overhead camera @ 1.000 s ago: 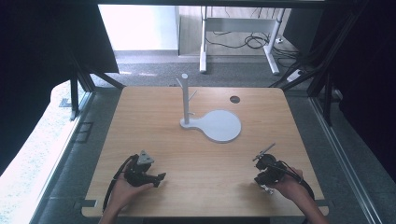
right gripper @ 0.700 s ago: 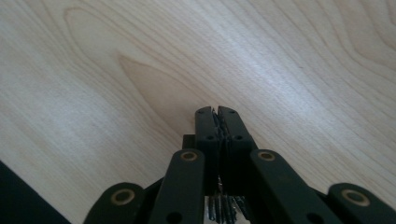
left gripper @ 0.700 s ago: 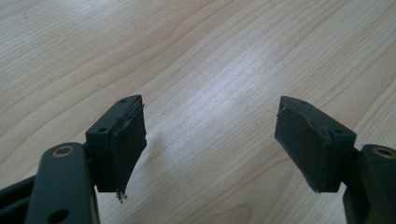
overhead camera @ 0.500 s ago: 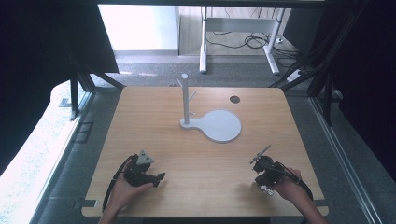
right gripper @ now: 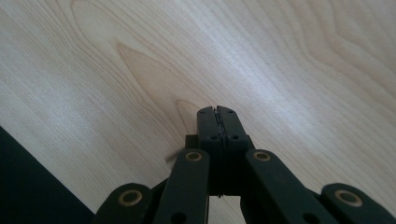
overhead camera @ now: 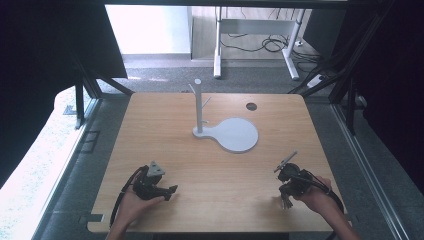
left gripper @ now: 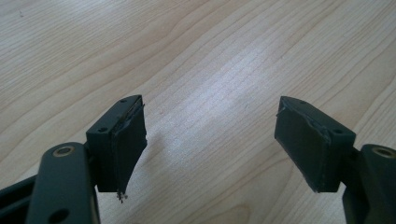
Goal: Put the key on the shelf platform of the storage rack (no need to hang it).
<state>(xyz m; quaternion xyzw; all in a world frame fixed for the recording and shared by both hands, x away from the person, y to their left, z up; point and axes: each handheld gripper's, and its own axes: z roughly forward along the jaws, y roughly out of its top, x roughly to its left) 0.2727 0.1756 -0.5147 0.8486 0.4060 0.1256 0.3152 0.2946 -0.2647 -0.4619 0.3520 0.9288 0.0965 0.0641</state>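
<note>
Daylight pours in from the back and the left in the high view, so the floor (overhead camera: 150,30) behind the table (overhead camera: 215,165) is blown out to near white and the strip down the left edge is washed out too. The sides are almost black. The tabletop itself is evenly lit, with soft, faint shadows, and the whole shot is a bit soft and grainy. In the left gripper view there's a pale glare patch on the wood, which blurs toward the top. The right gripper view has similar sheen streaks, and its near metal is slightly out of focus.
</note>
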